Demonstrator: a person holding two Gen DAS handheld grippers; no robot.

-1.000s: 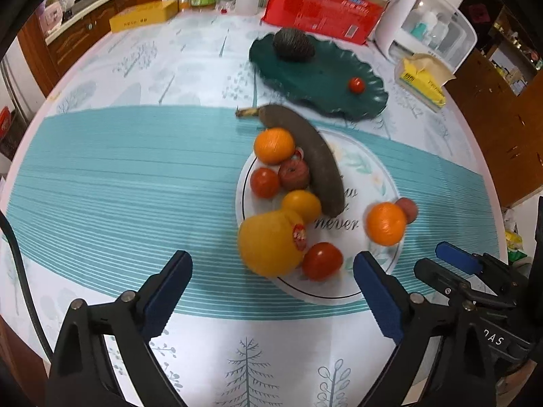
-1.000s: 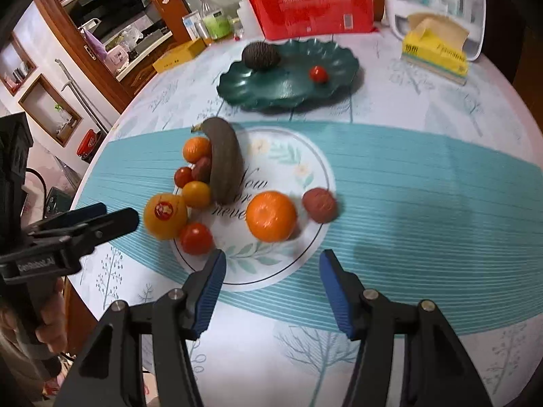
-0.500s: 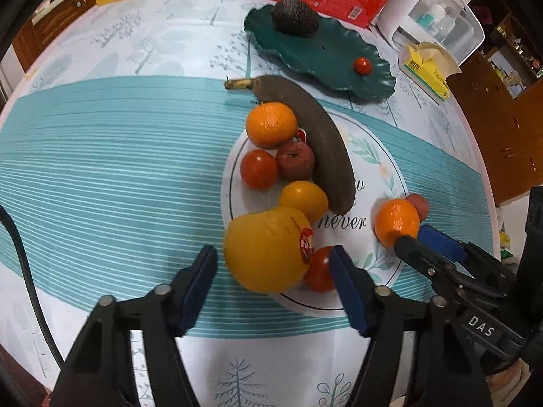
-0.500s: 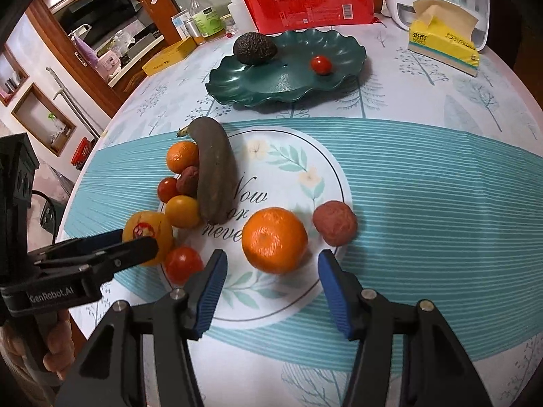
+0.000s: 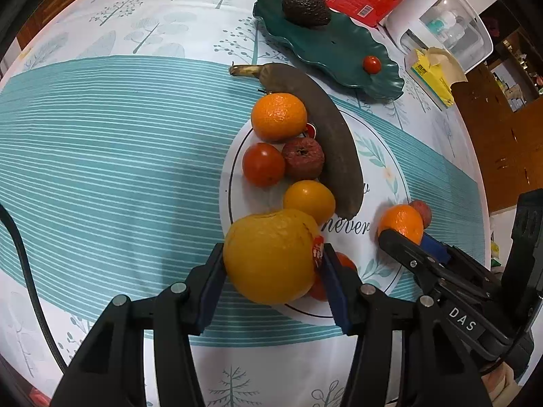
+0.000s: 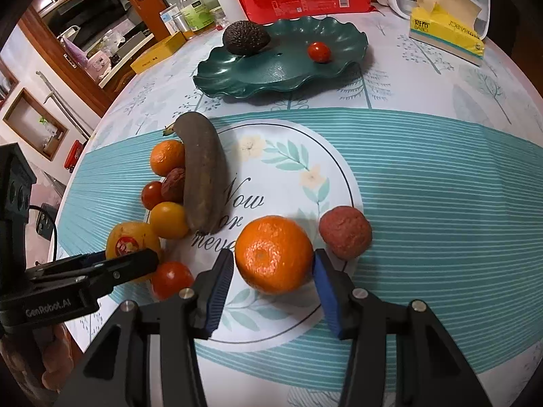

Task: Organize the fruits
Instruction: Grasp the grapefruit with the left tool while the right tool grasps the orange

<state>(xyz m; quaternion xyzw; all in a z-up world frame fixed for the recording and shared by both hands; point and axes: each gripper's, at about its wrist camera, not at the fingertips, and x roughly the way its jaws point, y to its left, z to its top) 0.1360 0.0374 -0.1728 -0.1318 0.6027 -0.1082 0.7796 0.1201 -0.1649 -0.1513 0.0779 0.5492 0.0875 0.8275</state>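
Between my left claw's (image 5: 271,281) blue pads sits the big yellow orange (image 5: 271,254) with its red sticker; the jaws are closing and both pads look pressed to its sides, so I take it as gripped, though it rests on the cloth at the edge of the printed circle. My right claw (image 6: 273,288) is closing round the tangerine (image 6: 274,253); its right pad seems to touch the peel, while a sliver of gap shows at the left pad, so I judge it not yet clamped. Just right of that claw lies a wrinkled red fruit (image 6: 345,232); to its left, a red tomato (image 6: 171,278). Further ahead of both claws are a small yellow fruit (image 5: 309,201), another tomato (image 5: 263,164), a shrivelled dark-red fruit (image 5: 303,157), a second tangerine (image 5: 279,116) and the browned banana (image 5: 322,129), clustered together. Farthest off, the green dish (image 6: 281,71) holds only an avocado (image 6: 246,38) and a cherry tomato (image 6: 319,52). So, as I judge it, the sorting is barely begun: two fruits placed, nine still on the cloth.
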